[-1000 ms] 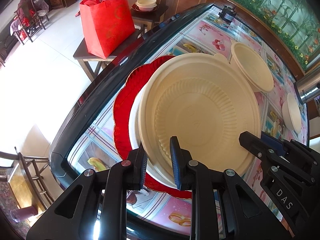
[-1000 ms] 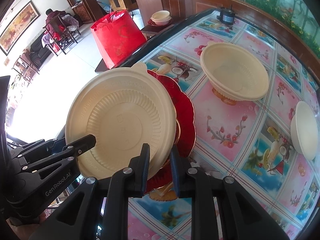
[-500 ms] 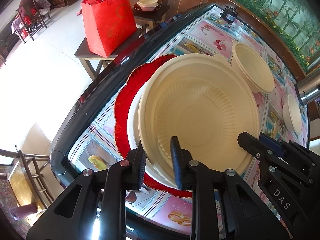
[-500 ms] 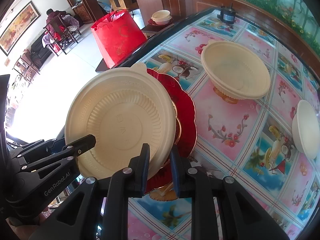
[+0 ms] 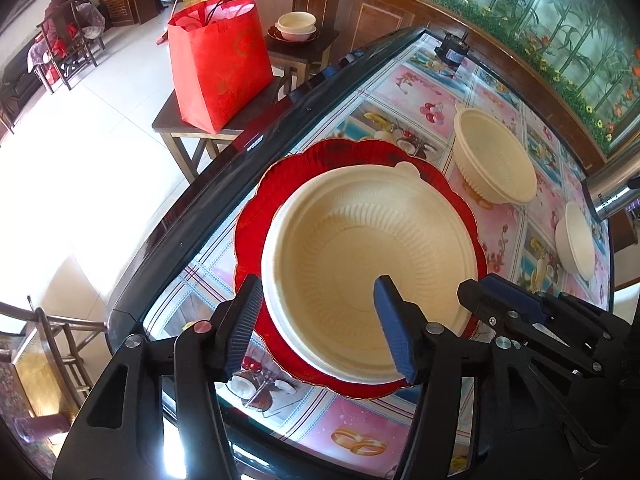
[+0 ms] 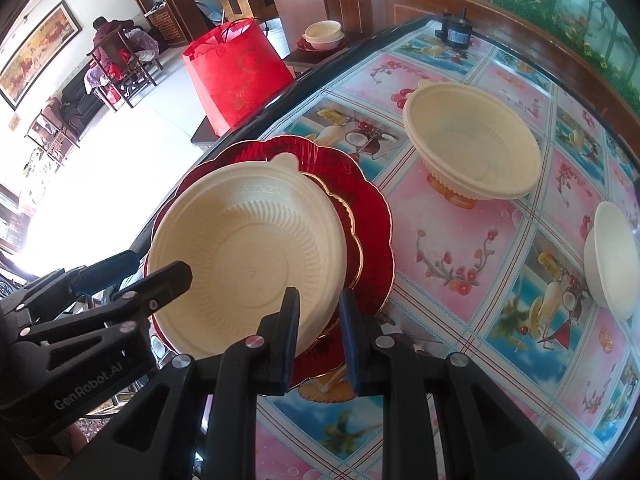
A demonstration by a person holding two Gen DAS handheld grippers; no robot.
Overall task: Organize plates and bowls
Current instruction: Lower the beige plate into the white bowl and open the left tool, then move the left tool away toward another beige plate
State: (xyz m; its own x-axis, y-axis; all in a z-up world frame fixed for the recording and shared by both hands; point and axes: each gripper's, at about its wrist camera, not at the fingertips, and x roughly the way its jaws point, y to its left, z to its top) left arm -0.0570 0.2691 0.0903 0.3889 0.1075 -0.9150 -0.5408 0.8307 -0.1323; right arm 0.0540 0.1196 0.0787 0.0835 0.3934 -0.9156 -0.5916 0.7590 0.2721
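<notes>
A cream ribbed bowl [image 5: 368, 256] sits on red scalloped plates [image 5: 272, 184] near the table's left edge; it also shows in the right wrist view [image 6: 248, 256] on the red plates [image 6: 372, 216]. My left gripper [image 5: 318, 324] is open, its fingers spread either side of the bowl's near rim. My right gripper [image 6: 318, 336] is narrowly apart around the bowl's near rim, and I cannot tell whether it still grips. A second cream bowl [image 6: 472, 144] and a third [image 6: 612, 260] stand to the right.
The table [image 6: 460, 280] has a fruit-print cloth under glass and a dark curved edge [image 5: 208, 184]. A red bag [image 5: 220, 60] stands on a stool beyond the edge. A small black device [image 6: 454, 32] sits at the far end. A steel cylinder [image 5: 612, 188] is at right.
The left gripper has opened and let go of the bowl's rim. The bowl has gone from tilted to lying flat on the red plates. The right fingers have parted slightly.
</notes>
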